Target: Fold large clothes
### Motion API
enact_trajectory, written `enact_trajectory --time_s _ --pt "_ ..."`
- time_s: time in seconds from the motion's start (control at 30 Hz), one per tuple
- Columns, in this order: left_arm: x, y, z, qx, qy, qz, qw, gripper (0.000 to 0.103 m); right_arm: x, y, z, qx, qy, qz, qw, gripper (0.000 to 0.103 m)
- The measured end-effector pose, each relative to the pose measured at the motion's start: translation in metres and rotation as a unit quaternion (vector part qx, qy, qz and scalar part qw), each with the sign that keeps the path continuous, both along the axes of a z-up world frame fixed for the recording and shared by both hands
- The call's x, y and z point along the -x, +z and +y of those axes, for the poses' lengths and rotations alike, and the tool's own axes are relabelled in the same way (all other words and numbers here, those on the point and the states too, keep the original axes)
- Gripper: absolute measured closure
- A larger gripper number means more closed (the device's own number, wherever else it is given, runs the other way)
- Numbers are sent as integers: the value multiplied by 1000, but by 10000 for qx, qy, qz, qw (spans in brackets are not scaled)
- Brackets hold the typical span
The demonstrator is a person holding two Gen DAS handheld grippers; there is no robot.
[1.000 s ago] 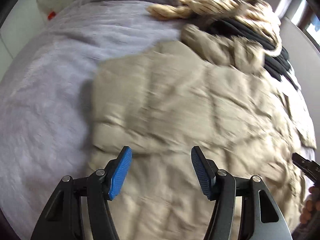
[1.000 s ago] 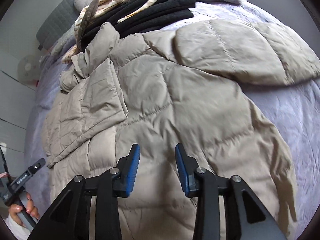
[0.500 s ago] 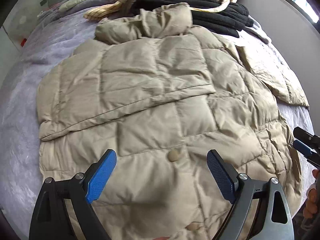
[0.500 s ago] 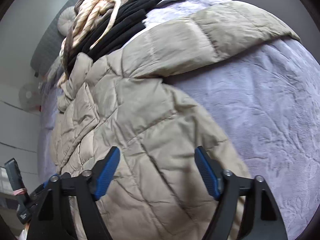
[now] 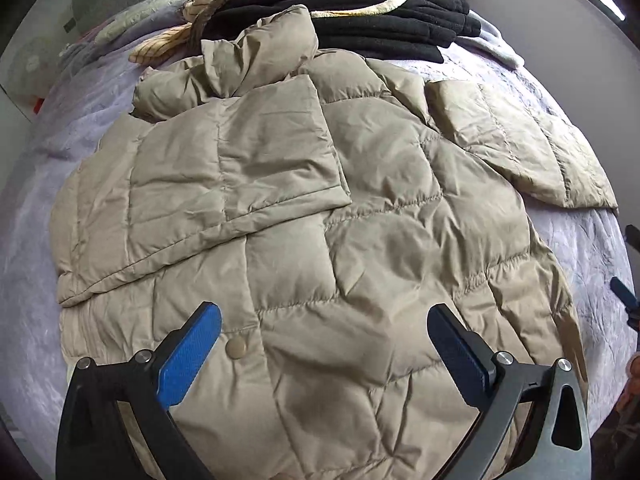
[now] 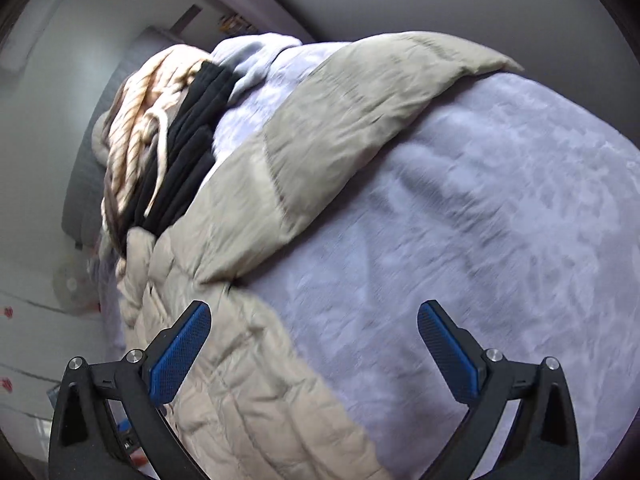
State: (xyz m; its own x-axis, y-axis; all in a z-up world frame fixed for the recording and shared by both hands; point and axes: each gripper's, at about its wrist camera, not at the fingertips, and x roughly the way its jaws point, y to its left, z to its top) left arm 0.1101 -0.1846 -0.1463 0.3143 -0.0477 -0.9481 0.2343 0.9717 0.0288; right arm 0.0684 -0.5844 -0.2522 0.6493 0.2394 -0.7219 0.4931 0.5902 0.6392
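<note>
Item: beige puffer jacket (image 5: 320, 208), spread front-up on a bed (image 6: 480, 220) covered in lilac; collar laid toward the stacked black clothes (image 5: 380, 28), hem nearest the left gripper (image 5: 324, 352).
Left sleeve (image 5: 224, 184): folded across the chest.
Right sleeve (image 6: 340, 108): stretched out from the jacket, its long axis run up and away from the right gripper (image 6: 314, 344), which is judged the nearer.
Jaws: both pairs spread wide, nothing held.
Change noted: both pairs widened over the last second; right view swung from jacket body toward sleeve.
</note>
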Motion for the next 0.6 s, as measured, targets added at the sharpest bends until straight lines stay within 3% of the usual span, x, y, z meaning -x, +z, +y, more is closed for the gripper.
enact_trajectory --time_s 0.3,0.6 --pt "-18 -9 -27 168 -39 238 9996 0 -25 -23 -86 -723 -814 -199 9939 0" --pt "-35 -15 -43 369 15 296 9989 0 -70 -47 -123 -1412 -1220 -547 9809 0"
